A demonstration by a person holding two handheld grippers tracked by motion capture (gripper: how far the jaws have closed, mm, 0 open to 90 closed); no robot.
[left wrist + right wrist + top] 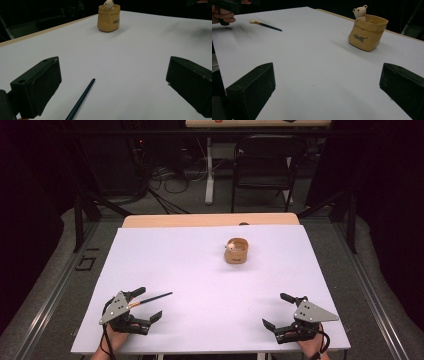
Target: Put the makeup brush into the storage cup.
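Note:
A tan bag-shaped pot (236,252) with a small bear figure at its rim stands on the white tabletop (200,270), right of centre towards the back. It also shows in the left gripper view (108,19) and in the right gripper view (367,32). A thin brush with a dark handle (154,298) lies flat near the front left. My left gripper (147,304) is open, and the brush handle (81,98) lies on the table between its jaws, untouched. My right gripper (276,310) rests open at the front right with nothing between its jaws (325,92). The brush (265,25) lies far off to its left.
The white sheet covers a wooden table whose bare strip (210,220) shows at the back. Behind it stand a black chair (265,165) and a white table leg (209,170), with cables on the floor. Metal rails (50,290) run along both sides.

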